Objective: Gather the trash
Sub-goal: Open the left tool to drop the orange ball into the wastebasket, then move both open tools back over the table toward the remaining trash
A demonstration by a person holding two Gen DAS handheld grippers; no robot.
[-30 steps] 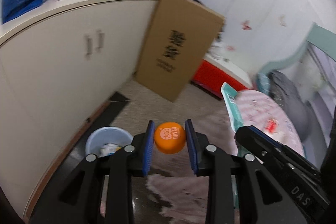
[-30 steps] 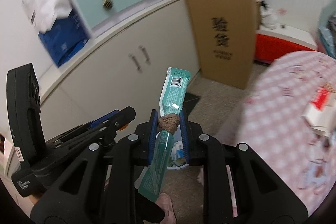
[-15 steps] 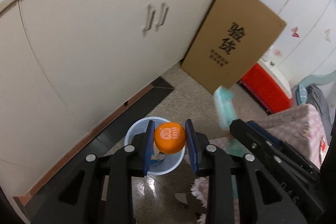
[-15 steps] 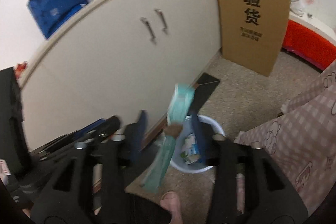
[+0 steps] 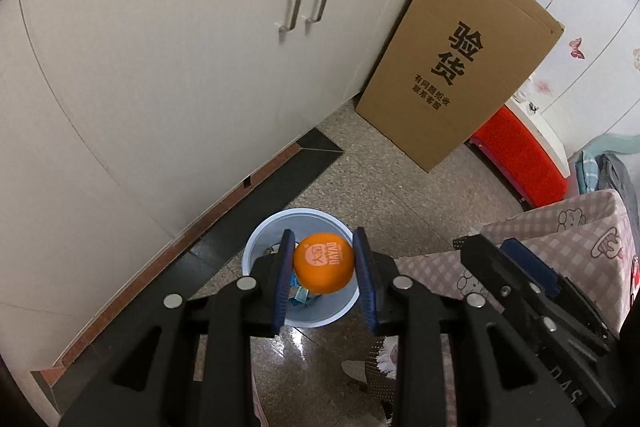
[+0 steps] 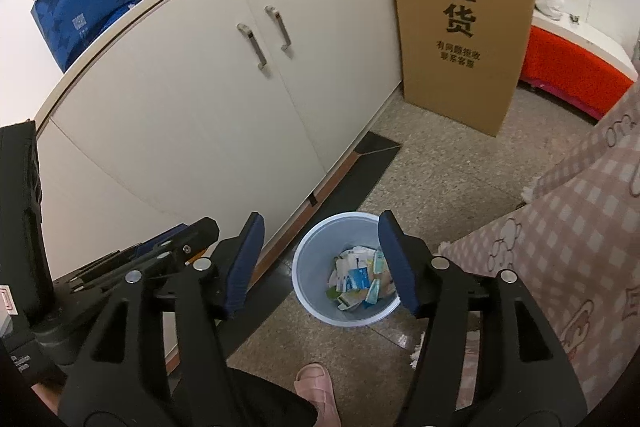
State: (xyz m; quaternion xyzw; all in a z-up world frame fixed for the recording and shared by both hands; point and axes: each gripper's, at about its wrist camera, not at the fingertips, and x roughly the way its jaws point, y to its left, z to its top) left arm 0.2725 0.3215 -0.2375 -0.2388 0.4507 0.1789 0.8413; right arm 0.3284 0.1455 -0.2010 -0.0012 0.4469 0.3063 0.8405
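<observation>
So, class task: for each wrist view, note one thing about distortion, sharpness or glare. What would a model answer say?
Left wrist view: fisheye bends the cabinet's top edge into an arc; dark vignette at the corners; the orange ball in the left gripper is sharp; glare on the glossy floor tile.
Right wrist view: same curved cabinet and vignette; the waste bin and its wrappers are crisp, without motion blur.

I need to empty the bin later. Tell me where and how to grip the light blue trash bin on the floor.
Grip the light blue trash bin by its rim. It stands upright with its mouth open, so come down from above with one pad inside the wall and one outside. Take the side facing the room: the white cabinet stands close behind it. The wrappers lie low inside, clear of the rim.
</observation>
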